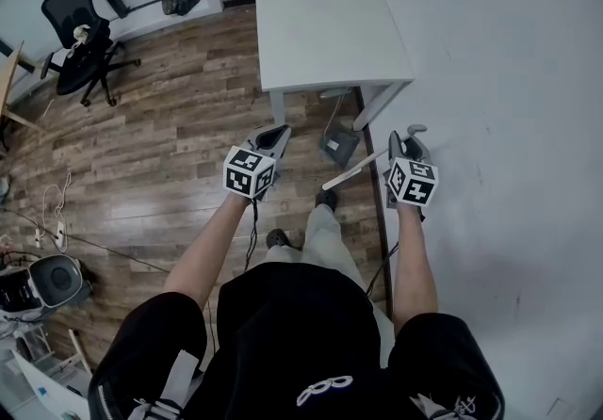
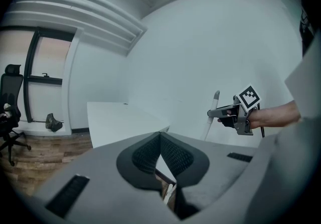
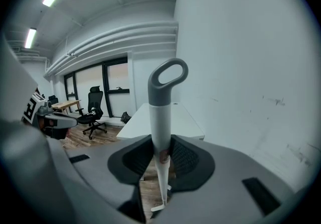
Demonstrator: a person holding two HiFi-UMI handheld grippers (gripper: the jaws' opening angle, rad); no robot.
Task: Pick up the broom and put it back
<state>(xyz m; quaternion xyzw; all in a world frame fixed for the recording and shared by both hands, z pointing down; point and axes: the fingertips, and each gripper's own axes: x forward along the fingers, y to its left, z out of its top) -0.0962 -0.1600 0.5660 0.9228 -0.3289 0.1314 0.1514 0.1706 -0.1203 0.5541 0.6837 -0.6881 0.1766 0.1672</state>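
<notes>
Wood-plank floor point(image 1: 170, 145), white wall point(image 1: 509, 79) along the person's side from 1 to 5 o'clock.

Item 1: white desk point(image 1: 320, 23), at 12 o'clock from the person, its right edge close to the wall. Top bare apart from a small round grommet near the far edge.

Item 2: broom point(image 1: 363, 167), the task's thing. White shaft, grey loop at the top end. It is off its resting place, carried at the person's 1 o'clock between the desk's near corner and the wall. The shaft slants from the loop, up by the wall, down toward the floor at 7 o'clock. Its lower end is too small to make out.

Item 3: right claw point(image 1: 396, 150), closed on the broom point(image 3: 160, 112). Both pads press the shaft just below the grey loop, as the right gripper view point(image 3: 161, 150) shows.

Item 4: left claw point(image 1: 275, 133), at 11 o'clock, level with the right one and well apart from it. Pads meet at the tips with nothing between them point(image 2: 160, 137).

Item 5: grey flat object point(image 1: 339, 147) on the floor under the desk's near edge; kind not clear.

Item 6: black office chair point(image 1: 75, 32), at 10 o'clock, far across the floor.

Item 7: loose cables point(image 1: 57, 211) on the floor at 9 o'clock.
</notes>
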